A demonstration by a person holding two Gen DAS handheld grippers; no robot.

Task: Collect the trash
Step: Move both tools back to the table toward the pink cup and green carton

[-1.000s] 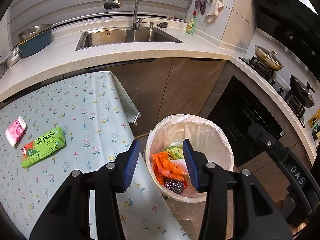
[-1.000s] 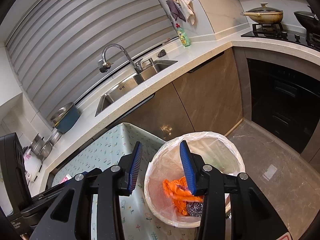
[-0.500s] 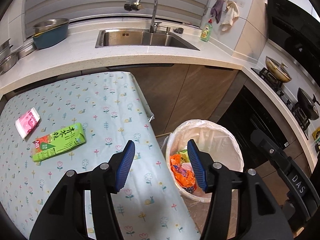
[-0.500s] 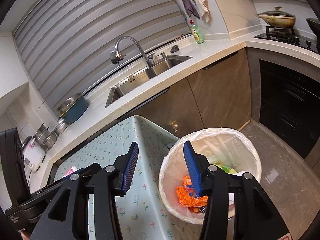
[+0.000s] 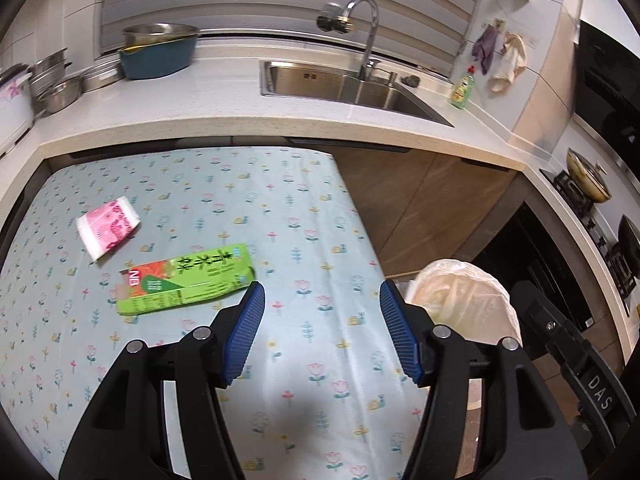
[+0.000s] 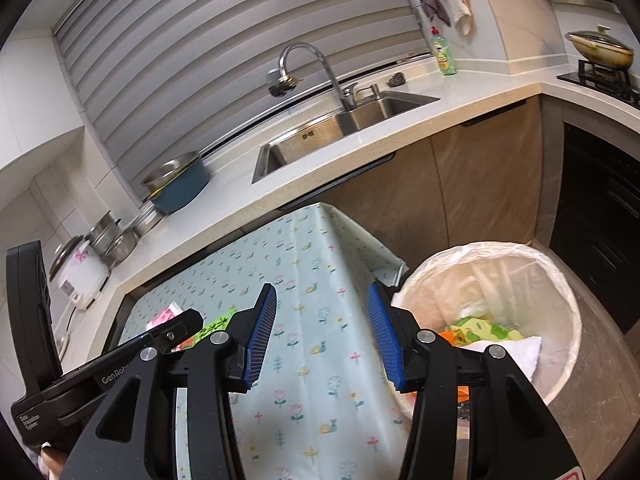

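Nearer now: flat green carton point(image 5: 186, 278), label up.

"N3" on green carton point(image 5: 187, 279), "DAS" on right gripper point(image 5: 600, 393)

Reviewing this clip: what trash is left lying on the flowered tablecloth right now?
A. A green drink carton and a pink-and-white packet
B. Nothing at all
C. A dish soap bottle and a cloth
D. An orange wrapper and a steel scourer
A: the green drink carton and the pink-and-white packet lie apart on the tablecloth, while the orange scraps sit inside the lined trash bin.
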